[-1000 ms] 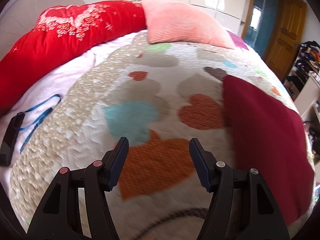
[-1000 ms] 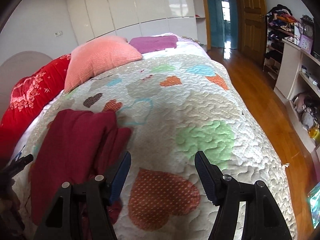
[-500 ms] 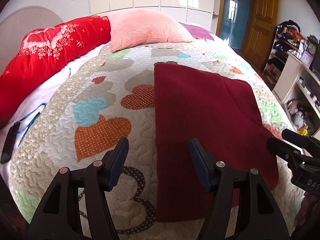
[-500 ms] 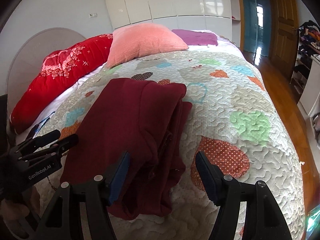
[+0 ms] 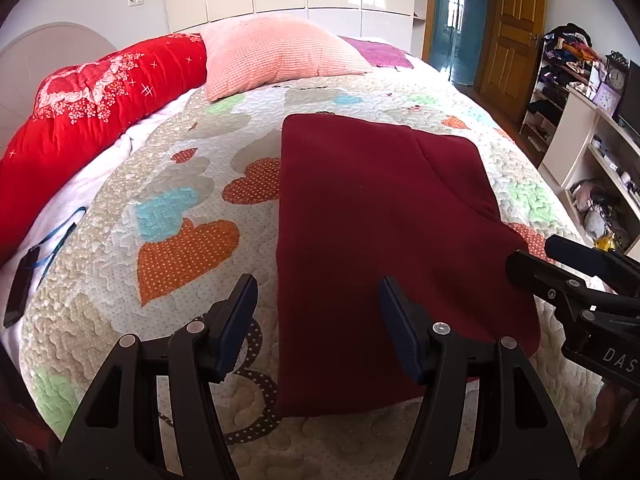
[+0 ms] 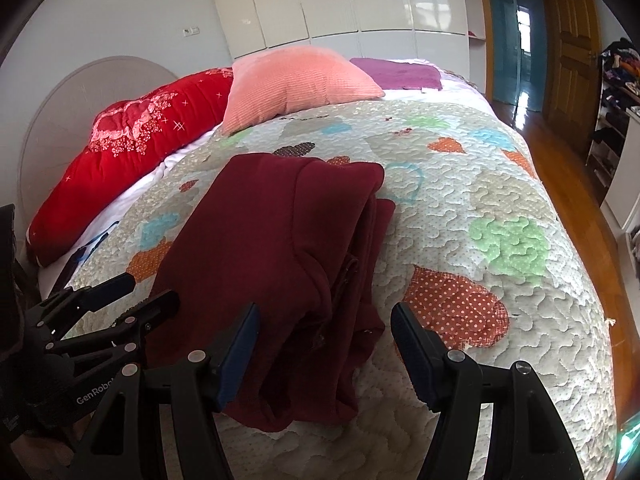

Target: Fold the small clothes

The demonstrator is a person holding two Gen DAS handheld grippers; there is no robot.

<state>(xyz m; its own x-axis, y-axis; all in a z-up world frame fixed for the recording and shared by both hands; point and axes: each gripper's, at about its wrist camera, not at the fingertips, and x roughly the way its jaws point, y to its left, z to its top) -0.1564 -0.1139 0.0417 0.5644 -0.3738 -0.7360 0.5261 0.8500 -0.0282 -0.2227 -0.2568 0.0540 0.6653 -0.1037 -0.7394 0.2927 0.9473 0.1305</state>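
Observation:
A dark red garment lies folded lengthwise on the heart-patterned quilt, its layered edges stacked along its right side. My left gripper hovers open above the garment's near left edge, nothing between its fingers. My right gripper is open over the garment's near right end, its pads apart from the cloth. Each gripper shows in the other's view: the right gripper at the right edge, the left gripper at the lower left.
A red bolster, a pink pillow and a purple cloth lie at the head of the bed. A black device with a blue strap rests on the white sheet at left. Shelves and wood floor flank the right.
Both views have swung so the red garment now lies centred ahead of the grippers. Each gripper has come into the other's view. Both jaws stayed open.

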